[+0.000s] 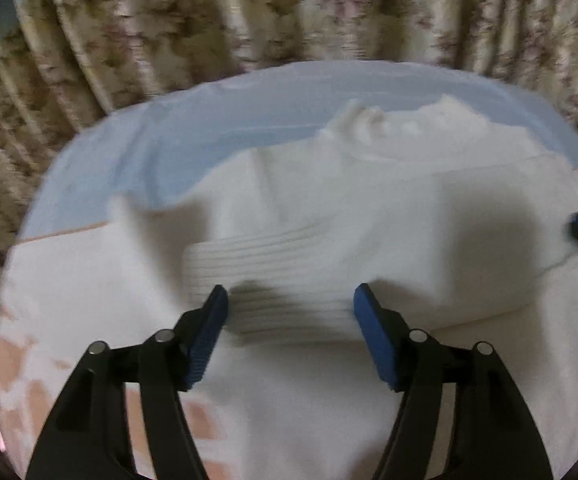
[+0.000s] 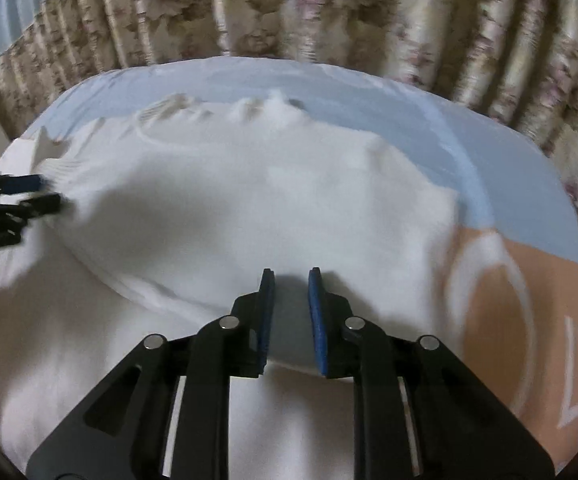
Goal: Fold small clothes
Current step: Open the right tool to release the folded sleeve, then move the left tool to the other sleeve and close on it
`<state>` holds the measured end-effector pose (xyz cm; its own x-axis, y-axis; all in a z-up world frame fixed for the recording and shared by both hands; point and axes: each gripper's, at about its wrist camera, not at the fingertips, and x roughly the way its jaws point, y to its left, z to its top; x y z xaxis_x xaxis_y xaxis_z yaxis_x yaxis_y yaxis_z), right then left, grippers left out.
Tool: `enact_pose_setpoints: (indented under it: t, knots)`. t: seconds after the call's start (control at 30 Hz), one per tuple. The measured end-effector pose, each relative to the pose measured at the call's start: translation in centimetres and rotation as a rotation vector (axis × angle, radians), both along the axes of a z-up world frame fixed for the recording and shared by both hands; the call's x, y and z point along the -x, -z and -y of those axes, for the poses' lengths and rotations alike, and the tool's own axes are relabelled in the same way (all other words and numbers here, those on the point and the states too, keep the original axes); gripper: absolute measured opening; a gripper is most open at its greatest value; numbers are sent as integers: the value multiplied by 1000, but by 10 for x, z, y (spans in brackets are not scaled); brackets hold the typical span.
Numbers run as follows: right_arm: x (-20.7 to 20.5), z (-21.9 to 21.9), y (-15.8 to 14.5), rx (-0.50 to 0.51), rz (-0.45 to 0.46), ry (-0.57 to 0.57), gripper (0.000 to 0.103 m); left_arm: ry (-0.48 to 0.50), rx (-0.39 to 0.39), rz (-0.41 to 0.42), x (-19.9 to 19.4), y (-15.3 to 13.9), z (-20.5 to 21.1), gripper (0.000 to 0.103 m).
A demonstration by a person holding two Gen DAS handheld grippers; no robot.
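Nearest in the left wrist view, the left gripper (image 1: 291, 300) is seen with its jaws stood wide apart, one blue pad on either side of the ribbed cuff (image 1: 273, 268) of a white garment (image 1: 369, 216). The pads are not pressed on the cloth, so nothing is held; the cuff seems to lie as it was set down, folded in over the garment's body, which would be why the jaws are spread there.

In the right wrist view, the right gripper (image 2: 291, 280) is seen with its jaws only a little apart, a narrow gap between the pads. They are poised at the near folded edge of the garment (image 2: 249, 208). No cloth is seen clamped between them, though the blur makes this hard to settle; the edge is judged to be free.

The garment is spread flat across the middle of a bed (image 2: 521, 280), on a sheet of orange and pale blue with white print. It is laid flat so that folds can be made cleanly. Its neck (image 2: 273, 100) is turned to the far side, where the cloth is puckered.

Beyond the bed, a flowered curtain (image 2: 289, 8) is hung across the whole background.

The sleeve is judged folded in; the body remains to be folded.
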<state>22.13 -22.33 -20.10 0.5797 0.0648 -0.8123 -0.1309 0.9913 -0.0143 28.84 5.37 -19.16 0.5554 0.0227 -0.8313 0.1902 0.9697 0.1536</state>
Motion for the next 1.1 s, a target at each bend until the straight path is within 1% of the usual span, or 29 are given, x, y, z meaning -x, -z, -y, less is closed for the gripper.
enact_pose_setpoints:
  t: [0.03, 0.07, 0.1, 0.17, 0.23, 0.27, 0.3, 0.33, 0.37, 0.4, 0.43, 0.47, 0.53, 0.57, 0.67, 0.73, 0.77, 0.83, 0.93, 1.1]
  knots:
    - [3, 9, 0, -15, 1, 15, 16, -22, -9, 6, 0, 0, -7, 75]
    - [3, 15, 1, -48, -4, 31, 15, -40, 5, 4, 0, -1, -14, 74]
    - [3, 18, 0, -63, -8, 44, 15, -60, 41, -6, -1, -2, -22, 74]
    - [5, 14, -4, -50, -9, 53, 15, -81, 87, -16, 1, -6, -26, 74]
    - [7, 0, -14, -27, 12, 35, 20, -72, 92, -7, 7, -12, -20, 75]
    - [8, -6, -19, -17, 24, 26, 21, -64, 90, 6, 11, -17, -17, 79]
    - [10, -14, -27, -6, 45, 14, 27, -60, 91, 15, 15, -21, -16, 82]
    - [10, -19, -32, -3, 63, 8, 38, -54, 93, 27, 18, -25, -14, 87]
    - [11, -27, -40, -5, 88, -1, 43, -51, 92, 35, 21, -30, -13, 90]
    - [12, -32, -45, -8, 103, -7, 52, -48, 91, 39, 21, -32, -13, 90]
    - [12, -36, -50, -14, 115, -14, 56, -43, 85, 42, 23, -35, -12, 91]
    - [10, -42, -55, -23, 123, -24, 58, -44, 72, 47, 24, -38, -13, 91]
    - [6, -53, -62, -36, 136, -29, 68, -52, 50, 54, 24, -42, -17, 92]
    - [5, -55, -65, -39, 140, -31, 71, -60, 40, 57, 24, -43, -21, 93]
    - [-1, -67, -70, -33, 143, -35, 78, -89, 36, 52, 24, -45, -42, 93]
    - [-6, -74, -71, -26, 147, -29, 85, -124, 23, 51, 23, -45, -60, 93]
    - [-8, -77, -72, -22, 144, -26, 86, -144, 6, 53, 22, -45, -69, 93]
    - [-13, -83, -71, -23, 140, -26, 88, -167, -4, 59, 21, -45, -84, 93]
    - [-18, -93, -71, -13, 141, -28, 88, -191, 1, 52, 20, -43, -107, 93]
    - [-22, -103, -67, 14, 136, -36, 88, -229, 8, 79, 15, -41, -147, 93]
